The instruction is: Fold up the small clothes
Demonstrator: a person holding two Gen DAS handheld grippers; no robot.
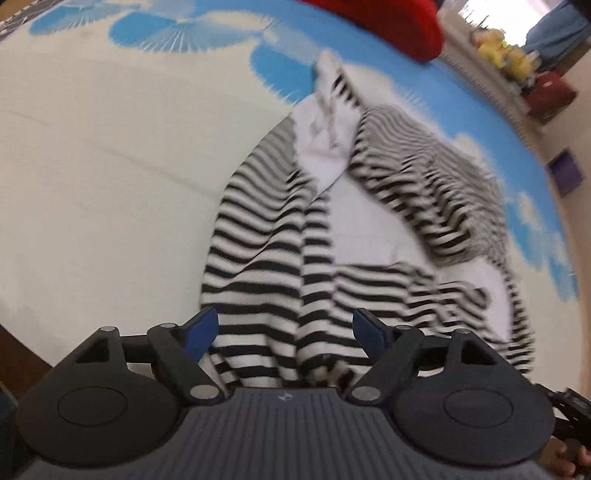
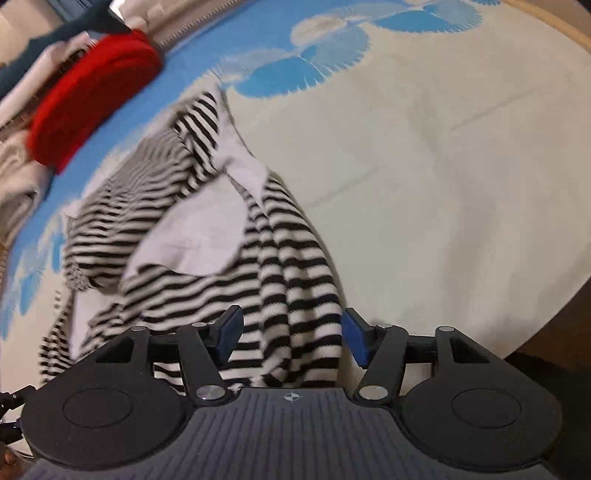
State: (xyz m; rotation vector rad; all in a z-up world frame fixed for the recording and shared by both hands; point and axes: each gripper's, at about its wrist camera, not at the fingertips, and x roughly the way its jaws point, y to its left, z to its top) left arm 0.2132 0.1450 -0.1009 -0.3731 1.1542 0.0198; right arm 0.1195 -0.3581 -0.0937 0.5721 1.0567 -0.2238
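Striped garment (image 1: 280,243) lies rumpled on the bed (image 1: 110,166), near its front edge. Left claw (image 1: 284,328) spread, cloth between its pads. Right claw (image 2: 291,336) spread likewise, astride a fold. Advice: close both on 1 layer at the hem, lift evenly, keep cloth taut.

Bedsheet (image 1: 110,177) cream with blue fan prints, spreads ahead of and beside both finger pairs. Red cushion (image 1: 399,26) far ahead of the left fingers, up right; in the right view it sits far ahead, up left (image 2: 92,92). Yellow plush toy (image 1: 498,48) and red box (image 1: 550,94) beyond the sheet edge, far right. Purple box (image 1: 565,173) lower along that edge.
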